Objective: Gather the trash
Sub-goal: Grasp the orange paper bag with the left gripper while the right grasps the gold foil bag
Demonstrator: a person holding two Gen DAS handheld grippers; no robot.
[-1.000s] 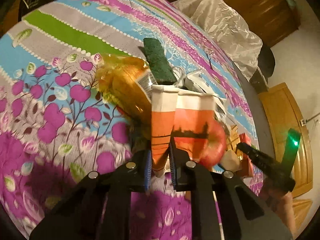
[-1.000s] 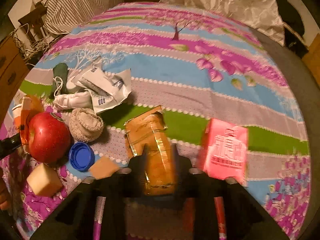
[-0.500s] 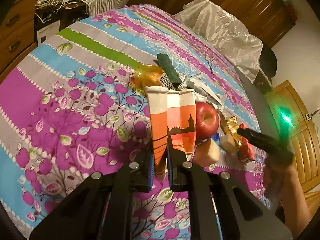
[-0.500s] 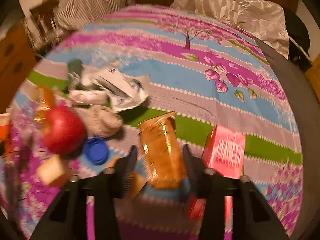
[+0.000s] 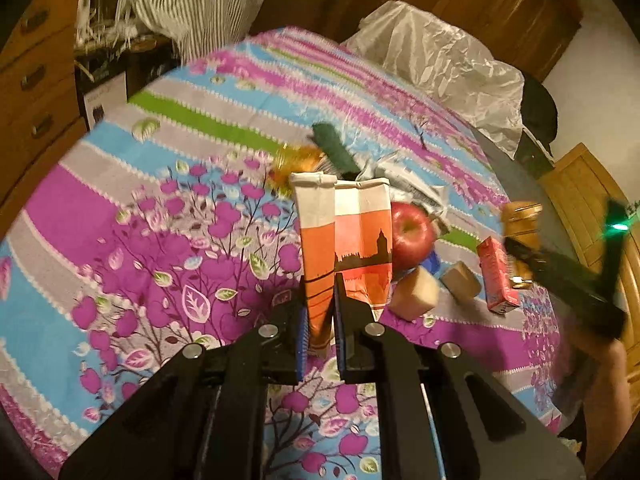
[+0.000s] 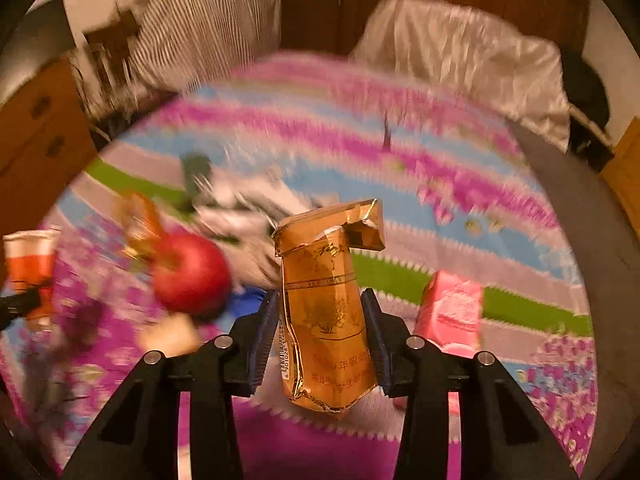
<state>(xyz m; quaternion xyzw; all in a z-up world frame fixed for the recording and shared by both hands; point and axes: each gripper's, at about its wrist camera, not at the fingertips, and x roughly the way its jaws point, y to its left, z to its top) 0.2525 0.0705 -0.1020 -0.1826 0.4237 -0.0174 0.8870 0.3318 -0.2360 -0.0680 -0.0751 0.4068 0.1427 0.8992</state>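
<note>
Beige blocks [image 5: 414, 291] sharp from left wrist, blurred from right

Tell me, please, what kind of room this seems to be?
Probably a bedroom at home: a bed with a floral striped sheet, a wooden chest of drawers beside it, and a wooden wardrobe behind.

1. Flattened orange-and-white paper cup [image 5: 344, 240] – matt, creased.
2. Crumpled gold foil cigarette packet [image 6: 326, 308] – glossy.
3. Round red apple [image 5: 412, 234] – smooth, shiny.
4. Striped floral cloth cover [image 5: 160, 240] – matt.
</note>
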